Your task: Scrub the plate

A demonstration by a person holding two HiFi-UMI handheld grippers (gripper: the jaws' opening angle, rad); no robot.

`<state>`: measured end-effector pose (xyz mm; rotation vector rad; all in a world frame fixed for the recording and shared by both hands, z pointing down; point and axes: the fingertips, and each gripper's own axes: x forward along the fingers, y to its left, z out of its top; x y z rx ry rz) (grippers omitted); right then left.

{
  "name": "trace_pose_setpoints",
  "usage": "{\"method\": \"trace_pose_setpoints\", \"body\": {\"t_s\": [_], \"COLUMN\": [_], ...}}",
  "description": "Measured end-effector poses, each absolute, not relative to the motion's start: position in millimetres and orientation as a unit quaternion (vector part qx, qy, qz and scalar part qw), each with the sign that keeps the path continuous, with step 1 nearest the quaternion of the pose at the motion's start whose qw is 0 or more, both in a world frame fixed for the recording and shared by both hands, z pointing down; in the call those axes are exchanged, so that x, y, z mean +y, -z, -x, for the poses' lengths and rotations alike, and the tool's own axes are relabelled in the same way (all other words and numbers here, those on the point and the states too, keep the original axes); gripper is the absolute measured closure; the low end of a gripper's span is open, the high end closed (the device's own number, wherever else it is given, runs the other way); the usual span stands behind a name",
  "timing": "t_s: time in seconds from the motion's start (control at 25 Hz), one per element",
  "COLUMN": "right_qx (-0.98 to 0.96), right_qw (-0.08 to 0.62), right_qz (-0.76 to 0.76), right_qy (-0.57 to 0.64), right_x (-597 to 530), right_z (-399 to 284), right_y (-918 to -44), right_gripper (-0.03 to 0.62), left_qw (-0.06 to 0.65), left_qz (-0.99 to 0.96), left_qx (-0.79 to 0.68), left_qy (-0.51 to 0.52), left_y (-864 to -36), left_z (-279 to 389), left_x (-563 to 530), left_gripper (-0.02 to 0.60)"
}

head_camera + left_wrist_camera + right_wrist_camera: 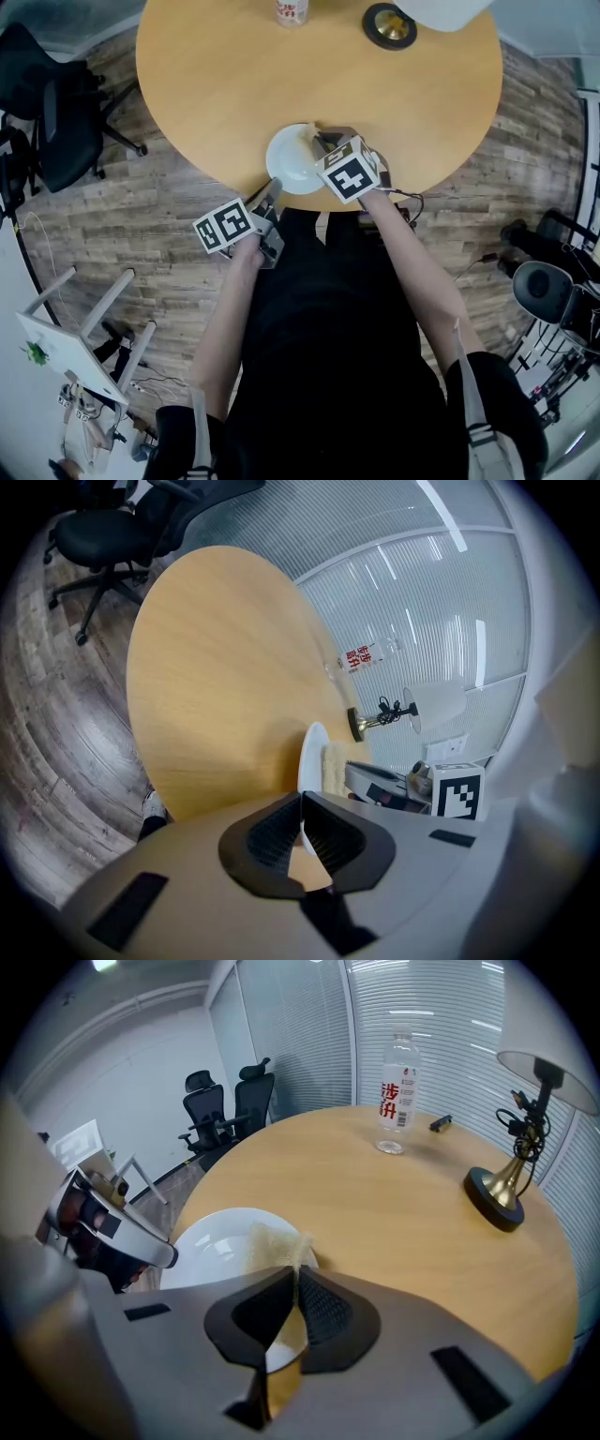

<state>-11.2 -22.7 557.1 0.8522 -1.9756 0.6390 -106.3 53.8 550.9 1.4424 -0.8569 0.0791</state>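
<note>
A white plate (292,161) sits at the near edge of the round wooden table (234,75). My left gripper (273,191) is shut on the plate's near rim; in the left gripper view the plate (310,752) shows edge-on between the dark pads (272,836). My right gripper (324,146) hangs over the plate's right side, shut on a pale yellow scrubbing pad (274,1244). That pad rests on the plate (211,1241) in the right gripper view. The left gripper (103,1227) appears at that view's left.
At the table's far side stand a clear bottle (292,11) with red print and a lamp on a brass base (389,25). Black office chairs (56,103) stand to the left on the wood floor. A white frame stand (70,347) is at lower left.
</note>
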Motion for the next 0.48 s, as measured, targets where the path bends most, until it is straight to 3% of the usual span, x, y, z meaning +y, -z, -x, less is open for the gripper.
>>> {"method": "trace_pose_setpoints", "body": {"t_s": [0.48], "right_qx": [-0.825], "right_qw": [0.446], "right_qz": [-0.273], "right_qy": [-0.213], "right_x": [23.6], "right_z": [48.7], "right_y": [-549.5], "right_gripper": [0.566], "left_qw": [0.669], "left_qz": [-0.637], "left_qx": [-0.383], "left_qy": [-0.035], "left_y": [-550.8], "left_z": [103.9], "left_x": [54.7], "left_gripper": [0.558]}}
